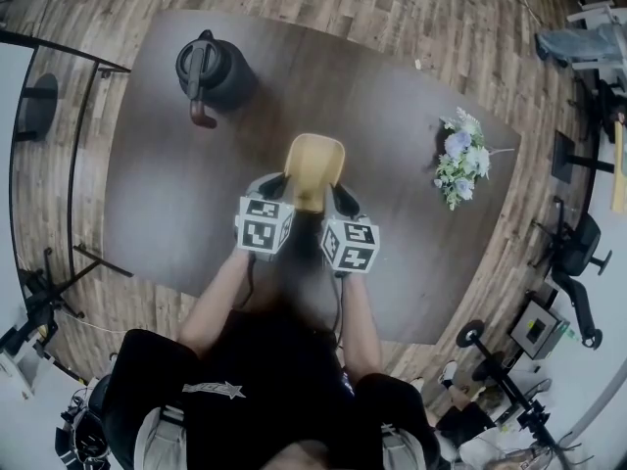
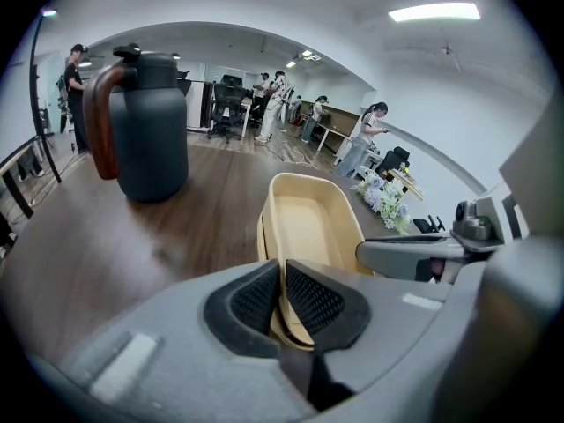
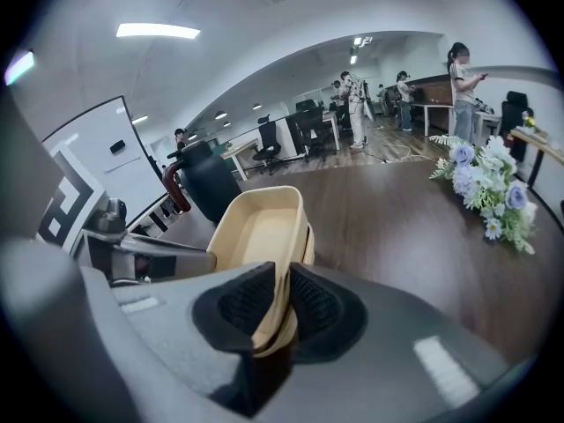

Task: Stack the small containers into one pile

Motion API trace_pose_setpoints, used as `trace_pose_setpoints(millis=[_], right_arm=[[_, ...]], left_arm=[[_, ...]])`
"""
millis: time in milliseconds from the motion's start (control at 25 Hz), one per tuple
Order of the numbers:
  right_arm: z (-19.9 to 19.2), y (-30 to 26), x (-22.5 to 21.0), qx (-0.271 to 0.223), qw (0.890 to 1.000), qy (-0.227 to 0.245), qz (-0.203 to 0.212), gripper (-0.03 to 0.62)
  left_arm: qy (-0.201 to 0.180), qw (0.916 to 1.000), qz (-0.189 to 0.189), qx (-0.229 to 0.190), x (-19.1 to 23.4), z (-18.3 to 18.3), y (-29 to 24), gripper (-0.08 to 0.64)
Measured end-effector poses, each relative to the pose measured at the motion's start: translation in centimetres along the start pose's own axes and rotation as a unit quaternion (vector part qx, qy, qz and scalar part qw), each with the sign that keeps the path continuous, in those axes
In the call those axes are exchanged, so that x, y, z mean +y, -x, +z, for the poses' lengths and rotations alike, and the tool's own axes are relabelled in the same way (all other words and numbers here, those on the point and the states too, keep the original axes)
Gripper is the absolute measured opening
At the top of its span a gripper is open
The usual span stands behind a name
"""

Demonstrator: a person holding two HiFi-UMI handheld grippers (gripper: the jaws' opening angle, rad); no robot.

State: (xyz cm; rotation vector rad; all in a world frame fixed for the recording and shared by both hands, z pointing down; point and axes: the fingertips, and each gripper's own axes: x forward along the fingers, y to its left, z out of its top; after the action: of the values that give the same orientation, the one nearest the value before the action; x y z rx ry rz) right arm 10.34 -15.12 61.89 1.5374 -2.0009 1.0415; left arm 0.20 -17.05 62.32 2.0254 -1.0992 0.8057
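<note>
dark jug [image 1: 214, 70] upright, far-left | flowers [image 1: 462, 160] lying right | brown table [image 1: 157, 194]

- The left hand-held gripper [image 2: 282, 276] and the right hand-held gripper [image 3: 284, 293] had smooth grey moulded bodies.
- Each jaw carried a black pad [image 2: 257, 296] with a fine grid texture.
- Each unit bore a cube [image 1: 263, 225] with black-and-white square markers.
- A thin dark cable [image 1: 340, 311] ran back from the right unit.
- The person wore a black short-sleeved T-shirt [image 1: 255, 360] with a pale star-shaped logo [image 1: 216, 390].

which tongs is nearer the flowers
The right tongs, gripping the beige containers on the side toward the flowers; the left tongs grips the side toward the jug.
</note>
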Motion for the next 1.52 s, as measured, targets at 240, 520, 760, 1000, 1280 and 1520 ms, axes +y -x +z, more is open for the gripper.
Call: trace_pose_setpoints(millis=[240, 520, 760, 1000, 1280, 1520], right_arm=[[0.1, 0.8, 0.3, 0.013, 1.0, -0.024, 0.005, 0.057], [-0.3, 1.2, 0.4, 0.035, 0.999, -0.038, -0.001, 0.057], [-0.6, 0.8, 0.2, 0.049, 0.998, -0.05, 0.0, 0.057], [-0.6, 0.2, 0.0, 0.045, 0.998, -0.052, -0.003, 0.058], [-0.5, 0.3, -0.2, 0.024, 0.999, -0.045, -0.013, 0.232], [-0.2, 1.2, 0.1, 0.014, 0.999, -0.041, -0.019, 0.236]], left_arm=[[0.01, 0.9997, -0.011, 0.019, -0.3, -0.1, 0.7, 0.032], [0.013, 0.999, -0.008, 0.043, -0.5, -0.4, 1.0, 0.034], [0.019, 0.998, -0.002, 0.06, -0.4, -0.7, 0.6, 0.034], [0.022, 0.998, 0.002, 0.059, -0.1, -0.7, 0.1, 0.048], [0.026, 0.9982, -0.031, 0.045, -1.0, -0.7, 0.2, 0.254], [0.015, 0.9987, -0.036, 0.034, -0.9, -0.6, 1.2, 0.281]])
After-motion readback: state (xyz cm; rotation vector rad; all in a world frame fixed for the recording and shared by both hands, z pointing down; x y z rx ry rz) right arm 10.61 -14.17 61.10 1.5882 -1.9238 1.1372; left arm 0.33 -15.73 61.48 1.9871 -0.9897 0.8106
